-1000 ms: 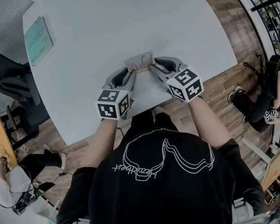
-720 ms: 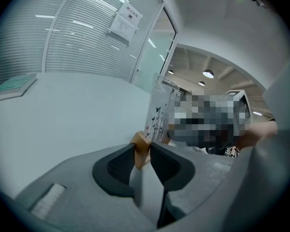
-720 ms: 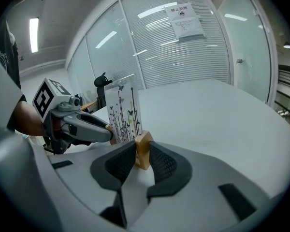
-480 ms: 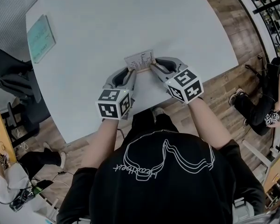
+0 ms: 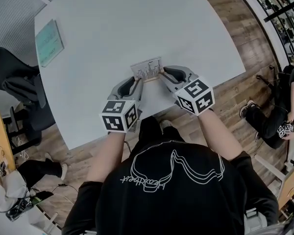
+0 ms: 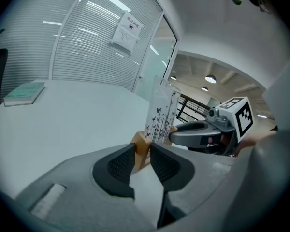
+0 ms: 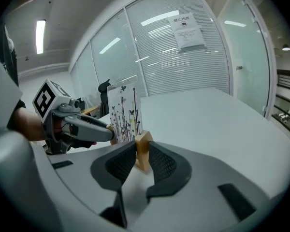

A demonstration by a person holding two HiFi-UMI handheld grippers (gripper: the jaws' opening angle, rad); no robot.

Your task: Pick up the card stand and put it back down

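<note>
The card stand (image 5: 147, 70) is a small wooden block holding an upright white card printed with black stems and butterflies. It stands near the front edge of the white table (image 5: 137, 18). My left gripper (image 5: 137, 81) is shut on the block's left end, and its pads press the wood (image 6: 141, 146) from both sides. My right gripper (image 5: 162, 73) is shut on the block's right end (image 7: 143, 146). Each gripper view shows the other gripper beyond the card: the right gripper (image 6: 203, 134) and the left gripper (image 7: 82, 127). Whether the block rests on the table I cannot tell.
A pale green booklet (image 5: 49, 42) lies flat at the table's far left. A dark office chair (image 5: 19, 89) stands beside the table's left edge. People sit on the wooden floor at right (image 5: 274, 116) and lower left. Glass walls with blinds surround the room.
Both grippers stay at the two ends of the stand. The head view has shifted slightly, so the table sits a little further right in the picture. The stand has not visibly moved.
</note>
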